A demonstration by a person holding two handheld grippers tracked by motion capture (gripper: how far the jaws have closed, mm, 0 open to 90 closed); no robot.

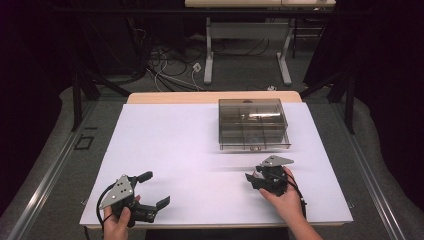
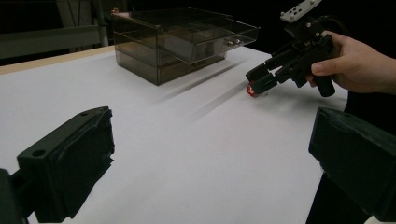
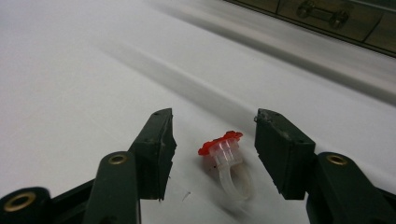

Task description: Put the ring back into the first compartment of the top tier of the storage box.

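Observation:
A small clear plastic ring with a red flower-like top [image 3: 223,149] lies on its side on the white table sheet [image 1: 190,150]. My right gripper [image 3: 215,116] reaches down to the sheet with one jaw on each side of the ring. A gap shows between each pad and the ring, so the gripper is open. In the left gripper view the ring [image 2: 252,90] glows red just under the right gripper [image 2: 256,84], which a hand holds. The right gripper [image 1: 250,178] sits at the table's front right. My left gripper [image 1: 156,189] rests at the front left, open wide and holding nothing [image 2: 212,114].
A smoky transparent drawer box [image 1: 254,124] stands at the back right of the sheet, its drawer partly pulled out toward me [image 2: 210,37]; a small handle shows on its front [image 3: 324,16]. Cables and desk legs lie on the floor beyond the table.

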